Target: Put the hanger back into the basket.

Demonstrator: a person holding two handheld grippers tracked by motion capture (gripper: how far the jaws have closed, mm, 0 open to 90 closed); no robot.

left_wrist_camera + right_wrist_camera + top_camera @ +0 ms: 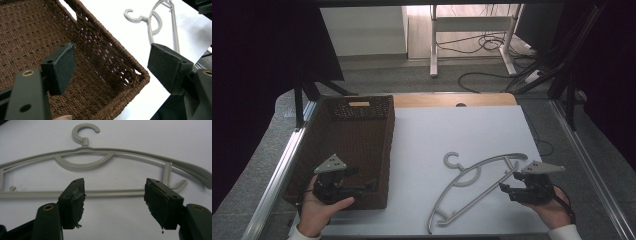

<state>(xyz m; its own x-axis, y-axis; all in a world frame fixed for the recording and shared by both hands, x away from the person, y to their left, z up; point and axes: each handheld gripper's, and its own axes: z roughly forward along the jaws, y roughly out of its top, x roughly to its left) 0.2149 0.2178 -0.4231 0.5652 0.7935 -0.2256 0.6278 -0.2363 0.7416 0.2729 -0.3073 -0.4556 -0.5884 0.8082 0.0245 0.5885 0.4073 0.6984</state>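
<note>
A grey plastic hanger (477, 187) lay flat on the white tabletop (452, 135), right of centre and toward the near edge, its hook (452, 161) pointing to the far left and its straight bottom bar on the right, near side. The right gripper (508, 189), held in the person's right hand (552, 210) at the near right, pointed left at the hanger with its tips just beside the bottom bar. In the right gripper view the hanger (100, 170) stretched across the frame, hook (85, 131) at the top, and the bottom bar ran level behind the two black jaws, crossing the gap between them; the jaws stood wide apart, their pads not pressing on the bar, and nothing was held. The pad on the left jaw looked torn and ragged at its edge. To the left, a dark brown woven basket (377, 150) sat on the table, reaching from the far left down to the near edge. The left gripper (371, 184), in the person's left hand (319, 210), hovered over the basket's near part, pointing right. In the left gripper view its jaws were spread wide with nothing between them, one over the basket's woven floor (30, 32), the other beyond the basket's corner over the white tabletop (112, 20), and the hanger (152, 22) lay farther off at the top right.
</note>
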